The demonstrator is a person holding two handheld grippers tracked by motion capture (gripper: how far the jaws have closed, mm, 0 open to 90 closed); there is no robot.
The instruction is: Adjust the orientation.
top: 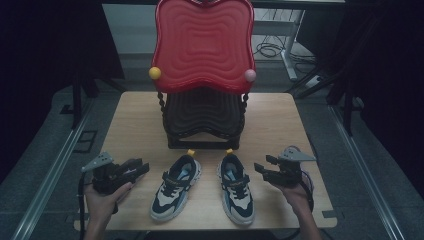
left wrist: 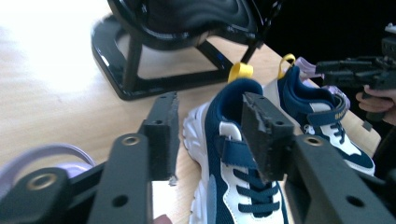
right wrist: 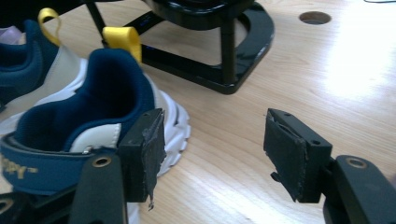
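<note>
Between the left gripper's [top: 141, 168] foam-faced black jaws: bare wood, nothing pinched, jaws spread. It's held level, pointing at the left shoe [top: 176, 186] just beside it; hand [top: 104, 197] wraps the body from below, grey plate on top. Right gripper [top: 260, 169] mirrors it: jaws spread wide, empty, pads frayed at the edges, aimed at the right shoe [top: 237, 187], which sits just off its jaw in the right gripper view. Shoes: navy mesh with white panels, velcro strap, chunky white soles, yellow heel loops, side by side near the table's [top: 280, 130] front edge, toes toward the person. Behind them, a glossy black stand [top: 202, 125] carrying a wavy-ribbed red tray [top: 202, 45].
</note>
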